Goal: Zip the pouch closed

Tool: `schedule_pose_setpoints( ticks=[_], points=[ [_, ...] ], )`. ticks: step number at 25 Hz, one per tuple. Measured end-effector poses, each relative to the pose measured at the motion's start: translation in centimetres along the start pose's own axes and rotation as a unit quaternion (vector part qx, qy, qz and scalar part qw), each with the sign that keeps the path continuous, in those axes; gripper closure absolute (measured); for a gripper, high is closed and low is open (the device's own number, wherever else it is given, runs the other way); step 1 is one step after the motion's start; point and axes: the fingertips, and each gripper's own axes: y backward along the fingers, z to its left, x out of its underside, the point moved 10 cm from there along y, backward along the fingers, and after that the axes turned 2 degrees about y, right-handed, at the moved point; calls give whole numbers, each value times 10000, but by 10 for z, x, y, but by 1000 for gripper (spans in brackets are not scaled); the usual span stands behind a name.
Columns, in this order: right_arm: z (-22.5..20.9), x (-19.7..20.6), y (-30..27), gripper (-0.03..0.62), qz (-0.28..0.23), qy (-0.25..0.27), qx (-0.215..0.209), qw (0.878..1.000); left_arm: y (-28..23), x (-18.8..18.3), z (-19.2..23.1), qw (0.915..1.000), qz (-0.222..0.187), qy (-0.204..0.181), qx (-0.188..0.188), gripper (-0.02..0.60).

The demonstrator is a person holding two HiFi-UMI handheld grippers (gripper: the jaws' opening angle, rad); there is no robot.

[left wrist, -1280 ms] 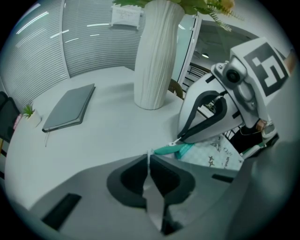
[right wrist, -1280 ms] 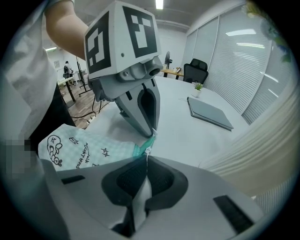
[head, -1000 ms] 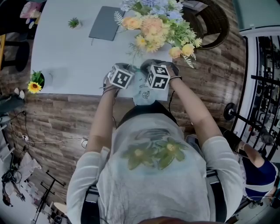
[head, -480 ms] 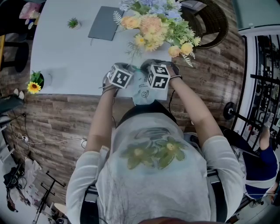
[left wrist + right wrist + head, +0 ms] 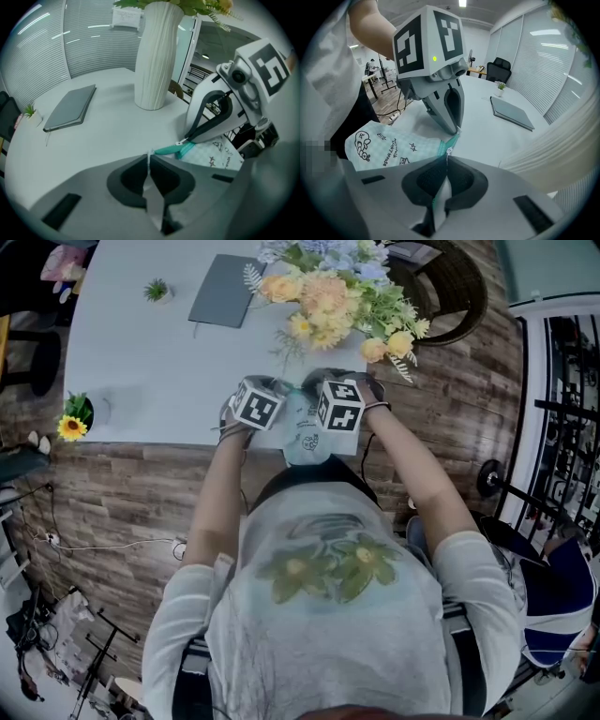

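Note:
The pale blue printed pouch lies at the near edge of the white table, between the two marker cubes. Its teal zipper tape runs along the top. My left gripper is shut on the end of that tape. My right gripper is shut on the small metal zipper pull, a short way along the tape from the left one. Each gripper shows in the other's view, tips down on the tape. The pouch body spreads toward the person.
A white ribbed vase of flowers stands just beyond the grippers. A grey notebook and a small potted plant lie farther back; a sunflower pot sits at the table's left end. A wicker chair stands at the right.
Both grippers and the pouch have stayed where they were. Only a bystander at the lower right edge has shifted.

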Motion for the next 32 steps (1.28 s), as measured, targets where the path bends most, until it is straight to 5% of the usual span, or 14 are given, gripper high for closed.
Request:
schedule_pose_setpoints(
  ticks=[32],
  points=[
    [4, -4, 8, 579, 309, 216, -80, 9993, -2, 1, -3, 9999, -4, -78, -93, 560]
  ],
)
